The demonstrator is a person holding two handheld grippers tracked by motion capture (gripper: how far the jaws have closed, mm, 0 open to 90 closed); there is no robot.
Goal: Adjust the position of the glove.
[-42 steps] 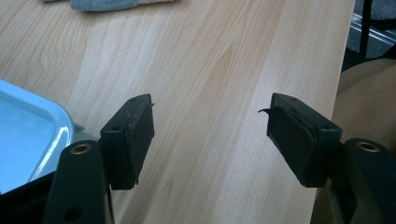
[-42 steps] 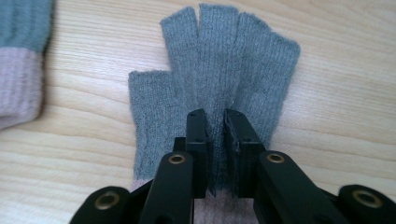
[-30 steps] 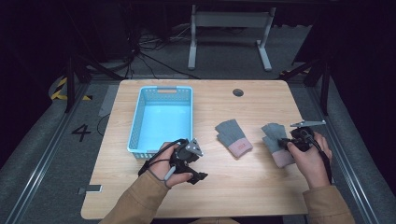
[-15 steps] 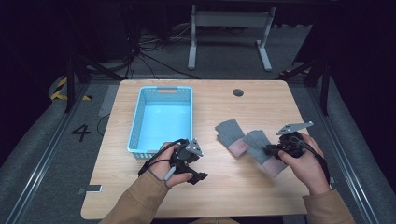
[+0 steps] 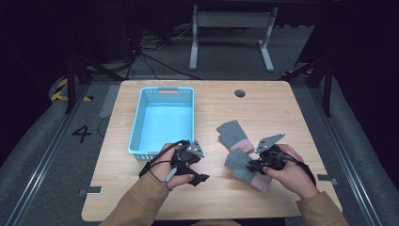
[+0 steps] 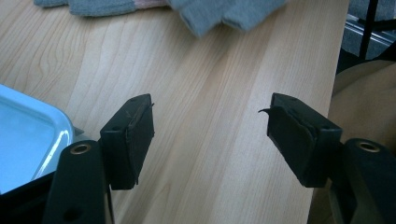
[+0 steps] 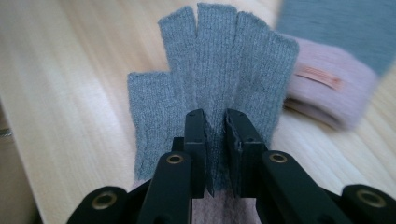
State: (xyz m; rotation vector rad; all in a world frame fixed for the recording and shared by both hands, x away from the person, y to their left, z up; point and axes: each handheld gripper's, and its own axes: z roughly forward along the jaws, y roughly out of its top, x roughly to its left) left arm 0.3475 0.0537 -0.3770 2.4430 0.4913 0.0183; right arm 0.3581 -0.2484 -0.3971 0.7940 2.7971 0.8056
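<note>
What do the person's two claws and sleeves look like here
Both are black handheld tools. The left claw has two blocky black jaws on arms with brass-coloured rivets, a grey three-cornered plate on top and a black cable looping from it. The right claw matches, with its own grey plate. Both sleeves are tan.

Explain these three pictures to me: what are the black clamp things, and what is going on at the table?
A person sits at a wooden table holding a hand-worked clamp, called a gripper, in each hand. One camera looks down from above; another rides on each gripper, looking along its jaws. The right gripper is pinching a grey fingerless glove. A second glove with a pink cuff lies beside it. The left gripper is open and holds nothing, near a blue basket.
</note>
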